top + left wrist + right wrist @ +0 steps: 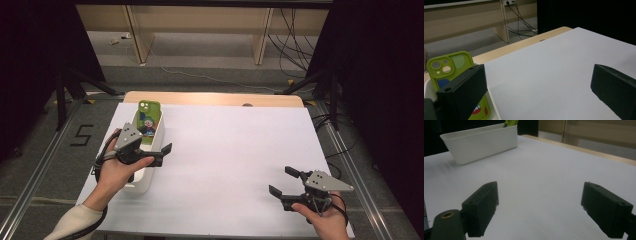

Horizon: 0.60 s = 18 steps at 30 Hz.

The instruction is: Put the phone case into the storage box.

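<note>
A green phone case point(149, 120) with a cartoon print leans upright at the far end of a long white bin point(142, 182) on the table's left side. My left gripper point(165, 155) hovers over the bin's middle, open and empty, its jaws pointing right. In the left gripper view the phone case point(451, 65) stands just behind the left jaw, inside the bin's rim point(494, 105), and the left gripper point(536, 77) spans bare sheet. My right gripper point(280, 180) rests near the front right corner, open and empty. The right gripper point(540, 195) faces the bin point(481, 142) across the sheet, where the case's top point(510, 123) peeks out.
A white sheet point(230, 150) covers the table, with a wooden strip point(215, 98) showing along its far edge. Beyond it are floor cables point(295, 40) and wooden furniture legs point(262, 35). Black stand legs point(62, 95) flank the table, and a "5" mark point(81, 135) is taped left.
</note>
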Each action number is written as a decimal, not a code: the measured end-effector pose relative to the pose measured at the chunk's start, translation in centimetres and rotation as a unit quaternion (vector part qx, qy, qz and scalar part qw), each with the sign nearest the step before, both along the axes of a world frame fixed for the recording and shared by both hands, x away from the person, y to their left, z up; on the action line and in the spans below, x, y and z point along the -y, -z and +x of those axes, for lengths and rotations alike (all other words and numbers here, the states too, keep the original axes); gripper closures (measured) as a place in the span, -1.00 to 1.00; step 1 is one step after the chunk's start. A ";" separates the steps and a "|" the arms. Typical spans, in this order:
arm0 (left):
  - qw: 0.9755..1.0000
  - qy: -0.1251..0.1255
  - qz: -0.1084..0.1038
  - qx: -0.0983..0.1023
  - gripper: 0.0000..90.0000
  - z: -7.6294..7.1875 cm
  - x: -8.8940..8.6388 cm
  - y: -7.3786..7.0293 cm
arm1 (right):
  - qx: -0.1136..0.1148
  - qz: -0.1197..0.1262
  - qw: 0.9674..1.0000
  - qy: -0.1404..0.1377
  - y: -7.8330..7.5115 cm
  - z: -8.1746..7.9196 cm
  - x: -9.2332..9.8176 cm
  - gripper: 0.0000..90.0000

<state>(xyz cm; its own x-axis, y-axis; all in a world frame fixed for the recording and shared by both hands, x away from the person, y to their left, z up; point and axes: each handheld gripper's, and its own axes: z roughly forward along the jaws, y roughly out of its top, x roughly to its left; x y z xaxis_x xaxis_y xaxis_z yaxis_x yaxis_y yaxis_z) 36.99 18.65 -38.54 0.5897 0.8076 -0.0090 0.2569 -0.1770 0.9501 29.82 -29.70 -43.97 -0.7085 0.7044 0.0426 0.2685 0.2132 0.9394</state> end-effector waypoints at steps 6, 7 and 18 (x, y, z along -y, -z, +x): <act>1.000 0.011 -0.002 0.001 -1.00 -0.6 -0.3 0.3 | 0.000 -0.001 1.000 -0.001 0.0 0.0 -0.1 -0.65; 1.000 0.010 -0.002 0.000 -1.00 -0.6 -0.3 0.3 | 0.000 0.000 1.000 0.000 0.0 0.0 -0.1 -0.65; 1.000 0.015 -0.003 0.000 -0.99 -1.2 -0.6 0.7 | 0.000 -0.001 1.000 0.000 0.0 0.0 -0.1 -0.65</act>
<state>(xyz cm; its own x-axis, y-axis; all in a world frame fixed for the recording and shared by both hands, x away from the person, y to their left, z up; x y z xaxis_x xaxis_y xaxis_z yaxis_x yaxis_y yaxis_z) 35.84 19.26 -39.28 0.6129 0.7901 -0.0129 0.2513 -0.1794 0.9511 29.78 -29.64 -43.92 -0.7078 0.7052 0.0410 0.2683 0.2148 0.9391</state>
